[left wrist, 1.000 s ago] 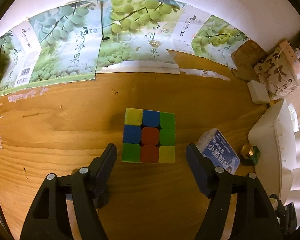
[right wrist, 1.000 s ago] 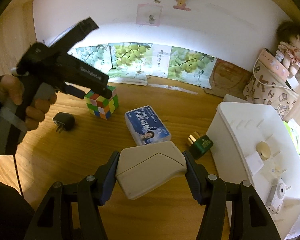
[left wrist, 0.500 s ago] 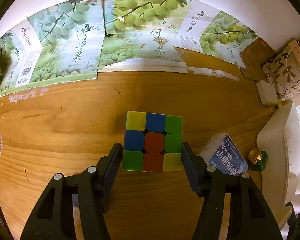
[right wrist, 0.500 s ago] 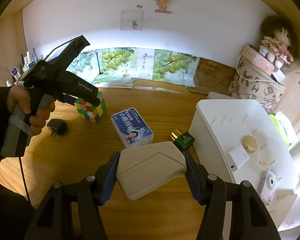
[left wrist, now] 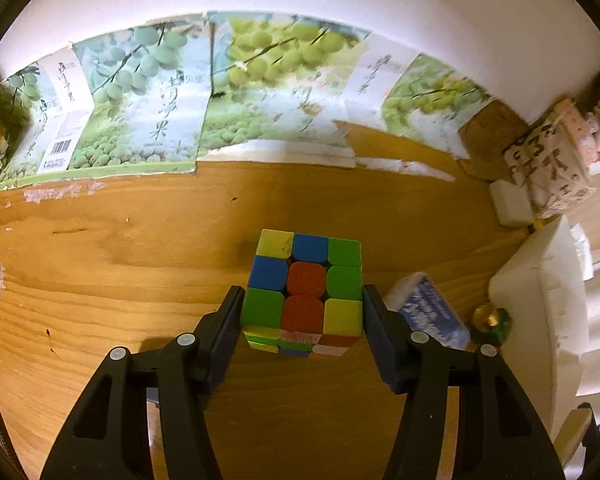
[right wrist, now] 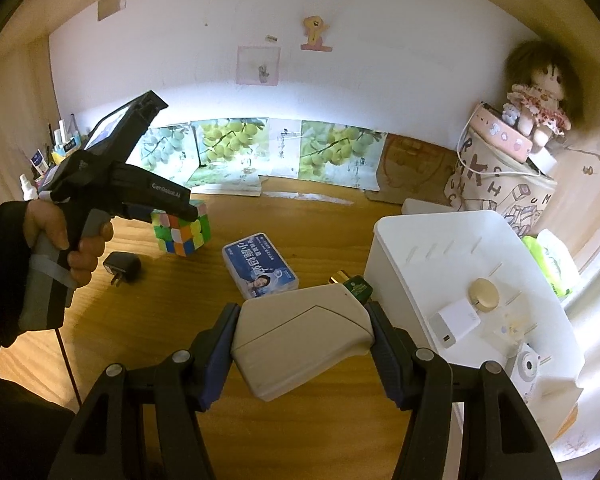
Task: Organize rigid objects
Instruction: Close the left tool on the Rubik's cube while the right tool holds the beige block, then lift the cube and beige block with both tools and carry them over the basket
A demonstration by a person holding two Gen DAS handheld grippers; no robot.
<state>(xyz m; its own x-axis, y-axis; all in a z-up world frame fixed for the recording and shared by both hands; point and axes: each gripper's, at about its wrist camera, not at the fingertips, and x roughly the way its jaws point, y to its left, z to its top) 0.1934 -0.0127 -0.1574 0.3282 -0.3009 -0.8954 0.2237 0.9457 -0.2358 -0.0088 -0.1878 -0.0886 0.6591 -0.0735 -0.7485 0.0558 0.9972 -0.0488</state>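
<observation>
My left gripper (left wrist: 303,316) has just closed on the one puzzle cube (left wrist: 305,286), centre frame on the wooden table (left wrist: 120,264). My right gripper (right wrist: 302,332) clamps one beige case (right wrist: 302,338), low centre. One white bin (right wrist: 432,248) sits right, holding four small items. One doll (right wrist: 540,96) perches upper right; fruit posters (left wrist: 148,100) line the white wall.

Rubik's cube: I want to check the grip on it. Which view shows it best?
The left wrist view: the Rubik's cube fills the centre between the left gripper, whose jaws have just been closing on it. In the right wrist view it is small, partly hidden by that gripper.
</observation>
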